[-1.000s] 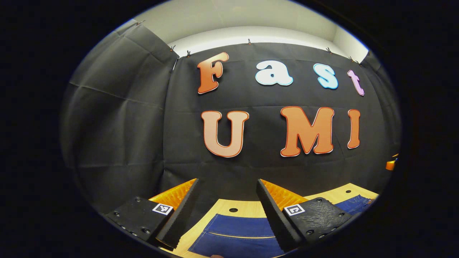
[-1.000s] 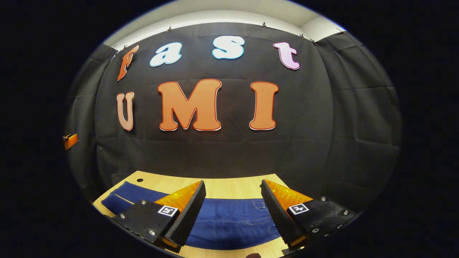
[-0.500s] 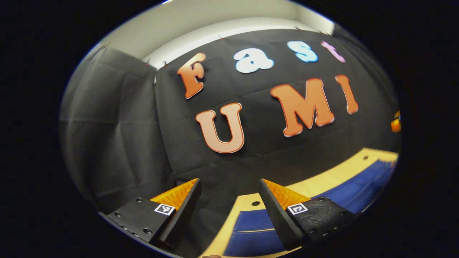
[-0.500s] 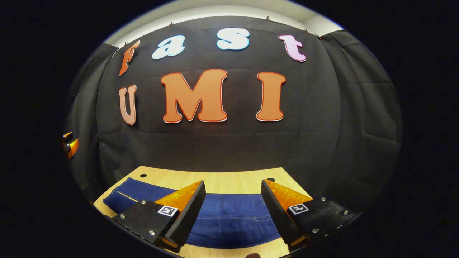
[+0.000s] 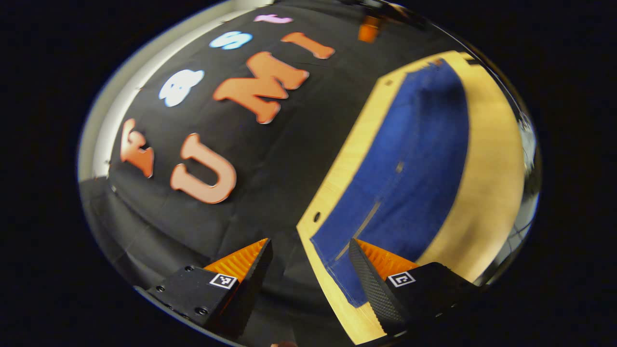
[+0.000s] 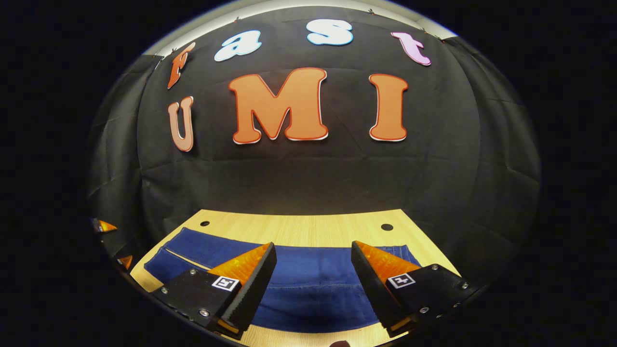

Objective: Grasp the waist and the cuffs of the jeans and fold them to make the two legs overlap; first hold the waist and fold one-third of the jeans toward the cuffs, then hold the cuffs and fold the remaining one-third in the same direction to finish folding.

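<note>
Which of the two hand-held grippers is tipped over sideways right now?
The left gripper: in its view the wooden table and flat blue denim jeans stand nearly on end. The right gripper sits level, open above the jeans.

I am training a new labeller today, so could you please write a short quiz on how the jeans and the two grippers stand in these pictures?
1. True or false: the right gripper is shut on the jeans.
2. What do the jeans lie on? A) the floor B) a wooden table C) a chair
3. Fill in: in the left gripper view, the left gripper is open and holds ____.

Key:
1. False; its fingers stand apart over the jeans.
2. B
3. nothing
</note>
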Action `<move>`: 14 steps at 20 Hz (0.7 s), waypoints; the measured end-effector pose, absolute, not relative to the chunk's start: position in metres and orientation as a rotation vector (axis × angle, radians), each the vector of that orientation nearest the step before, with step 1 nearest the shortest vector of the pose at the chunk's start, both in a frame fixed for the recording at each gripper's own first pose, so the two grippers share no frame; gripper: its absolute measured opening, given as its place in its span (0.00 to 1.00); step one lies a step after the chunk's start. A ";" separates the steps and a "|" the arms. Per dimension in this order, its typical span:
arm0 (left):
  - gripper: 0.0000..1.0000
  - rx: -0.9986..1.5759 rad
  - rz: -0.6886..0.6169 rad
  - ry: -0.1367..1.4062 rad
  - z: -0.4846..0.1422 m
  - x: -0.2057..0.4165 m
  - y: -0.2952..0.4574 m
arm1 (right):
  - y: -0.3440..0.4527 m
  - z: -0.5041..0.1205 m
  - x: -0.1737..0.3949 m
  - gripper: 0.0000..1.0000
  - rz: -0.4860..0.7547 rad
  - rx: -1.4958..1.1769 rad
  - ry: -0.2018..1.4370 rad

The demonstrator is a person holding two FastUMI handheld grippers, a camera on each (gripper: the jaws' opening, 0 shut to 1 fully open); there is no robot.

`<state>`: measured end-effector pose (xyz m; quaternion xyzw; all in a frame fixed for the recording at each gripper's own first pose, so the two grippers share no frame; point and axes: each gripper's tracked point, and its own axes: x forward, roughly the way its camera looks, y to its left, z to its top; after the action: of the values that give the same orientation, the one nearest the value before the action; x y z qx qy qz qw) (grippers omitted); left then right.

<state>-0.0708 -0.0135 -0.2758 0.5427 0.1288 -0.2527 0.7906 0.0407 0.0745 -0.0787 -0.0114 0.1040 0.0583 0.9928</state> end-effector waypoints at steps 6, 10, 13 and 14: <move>0.98 1.334 -0.764 0.422 -0.382 -0.093 0.007 | 0.084 -0.124 0.036 0.96 0.116 -0.071 0.300; 0.98 1.383 -0.823 0.517 -0.423 -0.085 0.023 | 0.068 -0.131 0.032 0.97 0.070 -0.069 0.305; 0.98 1.396 -0.865 0.543 -0.436 -0.081 0.021 | 0.053 -0.138 0.030 0.97 0.030 -0.040 0.324; 0.98 1.406 -0.872 0.548 -0.440 -0.077 0.019 | 0.049 -0.138 0.030 0.97 0.018 -0.022 0.327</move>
<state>-0.0768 0.0186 -0.4403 0.6173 0.2406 -0.3830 0.6437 0.0297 0.0494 -0.1385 -0.0108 0.1629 0.0090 0.9865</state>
